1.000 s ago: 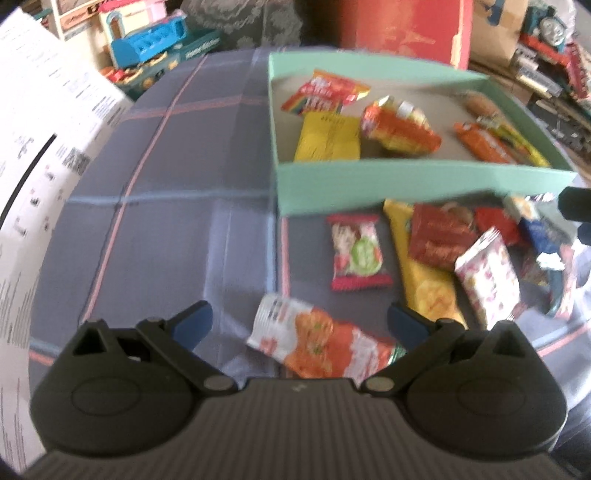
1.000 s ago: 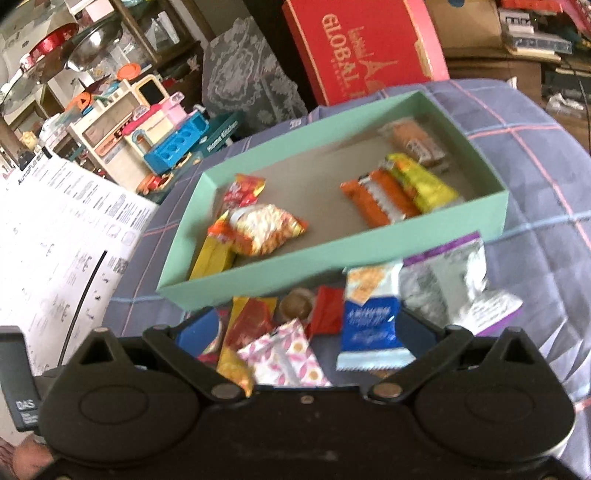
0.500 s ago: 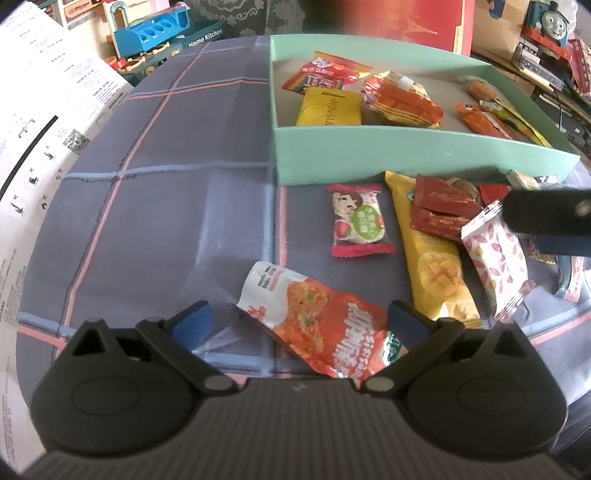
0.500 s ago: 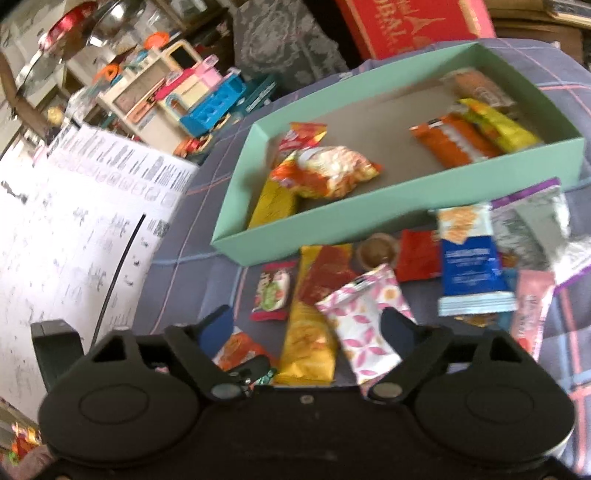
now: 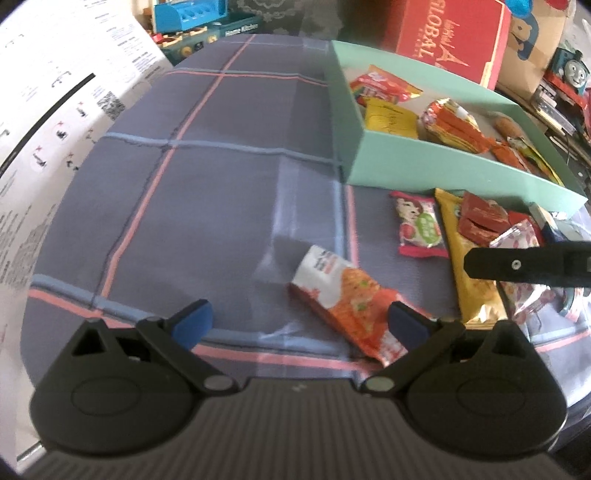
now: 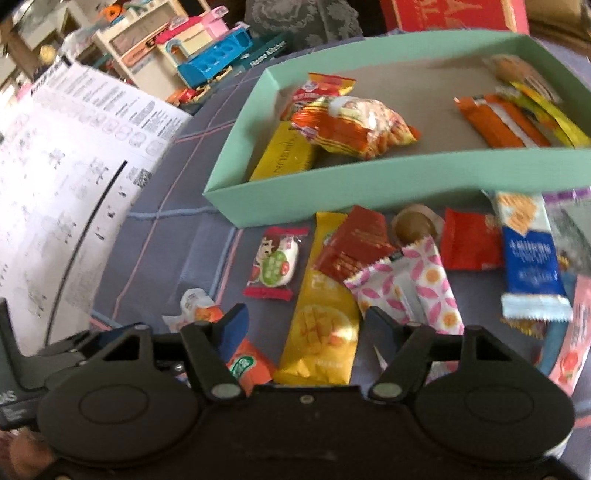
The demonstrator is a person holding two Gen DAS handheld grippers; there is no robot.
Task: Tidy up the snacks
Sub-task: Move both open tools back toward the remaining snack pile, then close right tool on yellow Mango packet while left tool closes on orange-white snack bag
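A mint green box (image 5: pixel 436 173) (image 6: pixel 369 184) holds several snack packs. Loose snacks lie on the cloth in front of it. My left gripper (image 5: pixel 299 325) is open and empty; an orange and white packet (image 5: pixel 347 299) lies by its right finger. My right gripper (image 6: pixel 306 325) is open and empty, just above a long yellow mango bar (image 6: pixel 325 310). A pink flowered pack (image 6: pixel 410 288), a red pack (image 6: pixel 354 247) and a small strawberry candy pack (image 6: pixel 275 266) lie around the bar. The right gripper's finger shows in the left wrist view (image 5: pixel 524 264).
A grey-blue checked cloth (image 5: pixel 207 192) covers the table. A white printed sheet (image 5: pixel 40 147) lies at the left. A red box (image 5: pixel 447 33) and toys stand behind the green box. A blue cracker pack (image 6: pixel 532 266) and more packs lie to the right.
Both grippers have moved left. The orange packet now sits by my left gripper's right finger. My right gripper has come down closer over the yellow mango bar.
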